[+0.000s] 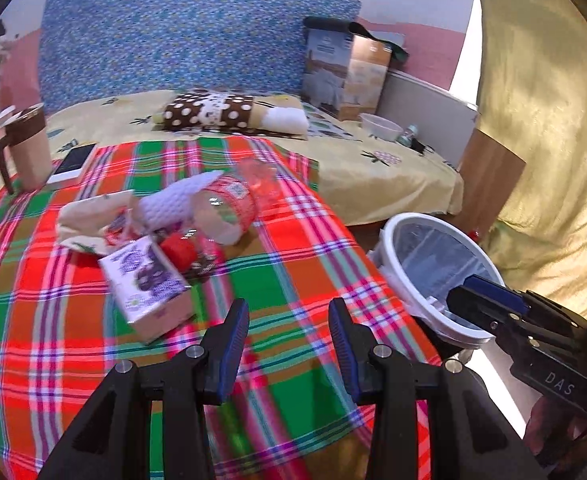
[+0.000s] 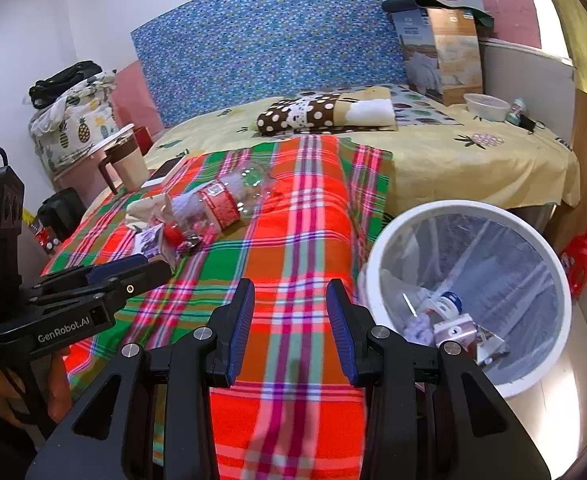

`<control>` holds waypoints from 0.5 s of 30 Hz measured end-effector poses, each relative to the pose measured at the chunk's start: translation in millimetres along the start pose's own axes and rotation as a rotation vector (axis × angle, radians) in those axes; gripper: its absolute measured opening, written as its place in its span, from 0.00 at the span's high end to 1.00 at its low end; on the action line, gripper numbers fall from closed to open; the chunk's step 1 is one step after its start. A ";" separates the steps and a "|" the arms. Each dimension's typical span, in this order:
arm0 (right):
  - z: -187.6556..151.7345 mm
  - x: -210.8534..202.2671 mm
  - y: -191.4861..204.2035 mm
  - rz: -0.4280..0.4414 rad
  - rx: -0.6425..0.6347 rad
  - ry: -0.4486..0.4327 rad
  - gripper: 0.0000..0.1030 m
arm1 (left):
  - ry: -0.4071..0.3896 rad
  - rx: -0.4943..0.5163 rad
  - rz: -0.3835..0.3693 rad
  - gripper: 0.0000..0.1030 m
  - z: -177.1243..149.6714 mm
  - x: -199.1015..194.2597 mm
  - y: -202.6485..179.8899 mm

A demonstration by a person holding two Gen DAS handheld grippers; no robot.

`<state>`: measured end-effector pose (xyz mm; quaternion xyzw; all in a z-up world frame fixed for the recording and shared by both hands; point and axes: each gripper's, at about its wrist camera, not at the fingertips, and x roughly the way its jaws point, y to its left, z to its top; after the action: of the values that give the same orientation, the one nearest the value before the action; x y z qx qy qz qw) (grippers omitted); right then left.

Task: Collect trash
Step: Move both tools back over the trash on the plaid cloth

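Both claws, left gripper (image 1: 289,320) and right gripper (image 2: 290,300), gape empty over plaid cloth (image 2: 305,216); bin (image 2: 373,276) beside bed edge.

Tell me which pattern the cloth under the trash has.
The cloth is plaid in red, green and orange; the right wrist view shows it best.

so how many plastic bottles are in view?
2. One clear bottle with a red label lies in the litter pile on the plaid cloth. Another, blue-capped, sits inside the white bin. More may be hidden under the pile or bin contents.
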<state>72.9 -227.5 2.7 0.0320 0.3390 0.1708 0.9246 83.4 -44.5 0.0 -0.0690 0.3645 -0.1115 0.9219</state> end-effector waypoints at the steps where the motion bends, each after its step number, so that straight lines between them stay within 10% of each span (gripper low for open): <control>1: 0.9 1.2 1.4 0.002 -0.001 -0.001 0.61 | -0.004 -0.008 0.009 0.60 0.2 -1.3 4.6; 15: 6.5 15.0 7.3 0.017 0.000 0.008 0.49 | -0.014 -0.145 0.200 0.44 9.4 13.2 60.7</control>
<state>85.5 -215.2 -0.3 0.0344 0.3423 0.1790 0.9217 108.7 11.2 -14.5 -0.0995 0.3701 0.0084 0.9236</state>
